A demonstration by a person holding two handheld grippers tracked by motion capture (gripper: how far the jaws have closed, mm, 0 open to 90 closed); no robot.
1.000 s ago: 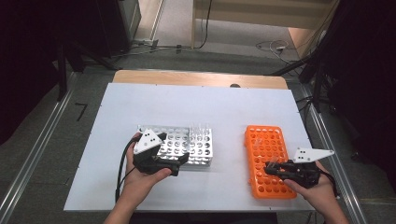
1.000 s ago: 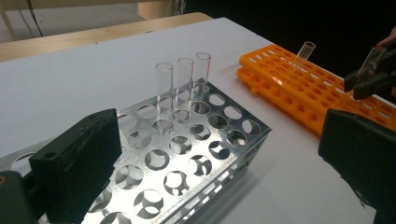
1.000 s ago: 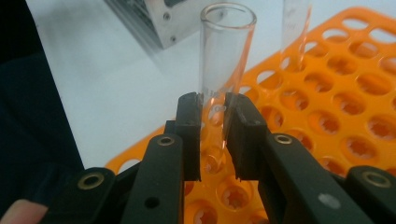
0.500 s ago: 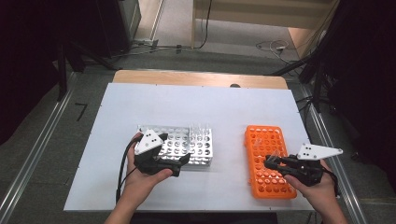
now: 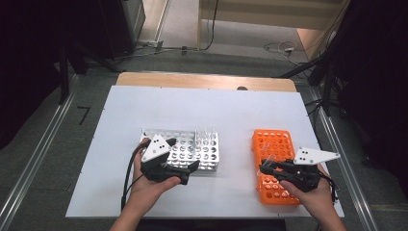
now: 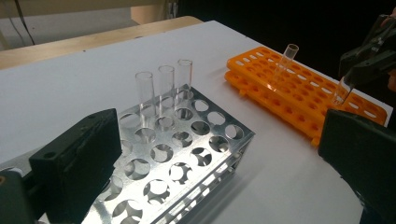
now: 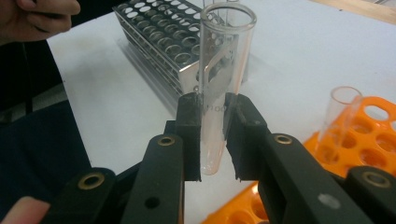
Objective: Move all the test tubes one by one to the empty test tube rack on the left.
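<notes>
Above the near end of the orange plastic tube rack [image 5: 273, 166], the right gripper [image 5: 267, 168] grasps a clear glass test tube [image 7: 219, 84] — its two black jaws press on the tube's lower part from both sides, and the rounded bottom hangs free just under the pads, clear of the rack's holes. From the left gripper view the same tube shows tilted over the orange rack's near corner. A second clear glass tube [image 6: 284, 63] stands upright in a hole nearer the far end of the orange rack. To the left of the orange rack, well apart from it on the white table top [image 5: 231, 108], sits a silver perforated metal tube rack [image 5: 192, 149] with three clear tubes [image 6: 164, 88] standing in a row at its far edge. The left gripper [image 5: 190, 169] rests at the metal rack's near side — its jaws stand spread wide, grasping nothing, one on each side of the rack's near corner.
</notes>
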